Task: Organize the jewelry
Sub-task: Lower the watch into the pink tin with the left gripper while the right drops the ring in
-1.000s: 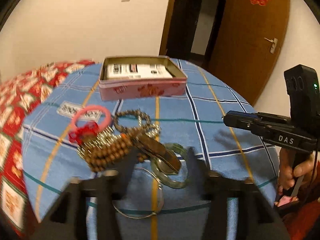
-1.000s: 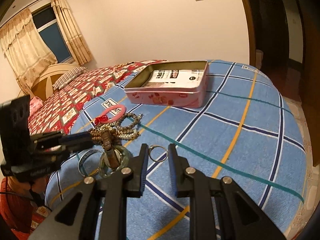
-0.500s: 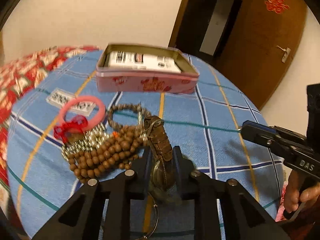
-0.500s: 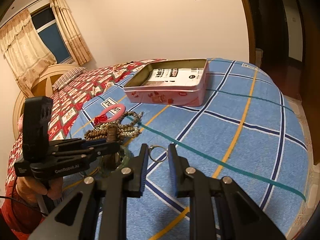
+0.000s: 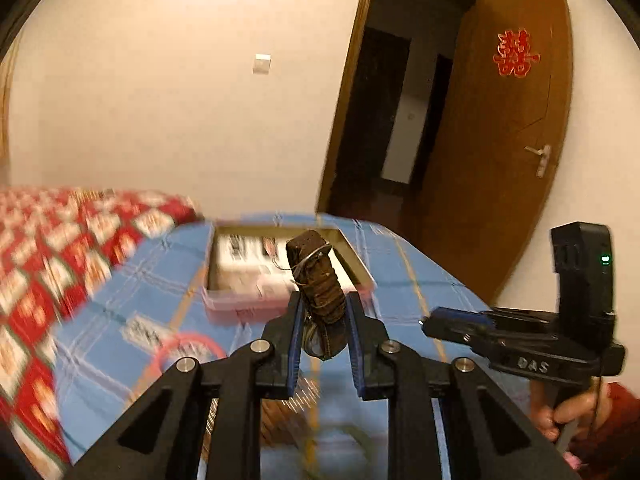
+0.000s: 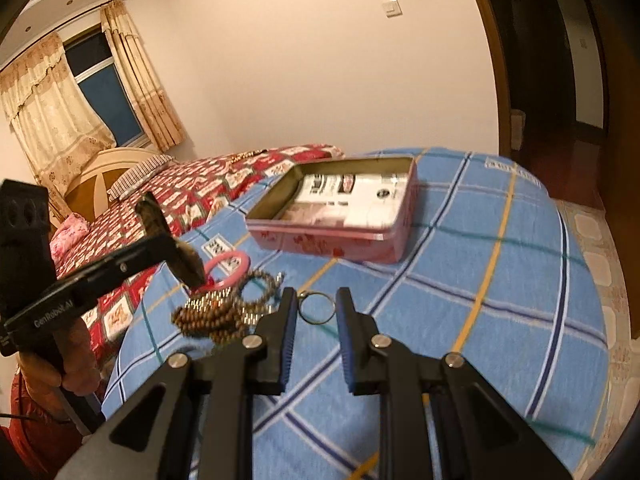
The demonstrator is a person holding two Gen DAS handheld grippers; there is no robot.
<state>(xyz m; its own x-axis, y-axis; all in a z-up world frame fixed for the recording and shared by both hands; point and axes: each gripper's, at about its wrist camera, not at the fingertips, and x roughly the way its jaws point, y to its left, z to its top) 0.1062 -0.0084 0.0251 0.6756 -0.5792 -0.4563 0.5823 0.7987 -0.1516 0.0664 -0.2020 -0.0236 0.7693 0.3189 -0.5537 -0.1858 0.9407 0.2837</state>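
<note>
Blue plaid cloth (image 6: 500,280) covers the bed where our pink tin (image 6: 344,216) sits open. Our left gripper (image 5: 323,320) clamps the brown watch (image 5: 318,280) in the air, seemingly just short of the tin. Our right gripper (image 6: 316,320) hovers with a narrow gap, holding nothing, near the metal ring (image 6: 316,308) and beads (image 6: 216,316).

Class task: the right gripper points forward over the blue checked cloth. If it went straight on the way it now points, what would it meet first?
Most likely the small metal ring lying on the cloth just beyond the right gripper. The pink tin sits further on; depth is hard to judge.
</note>
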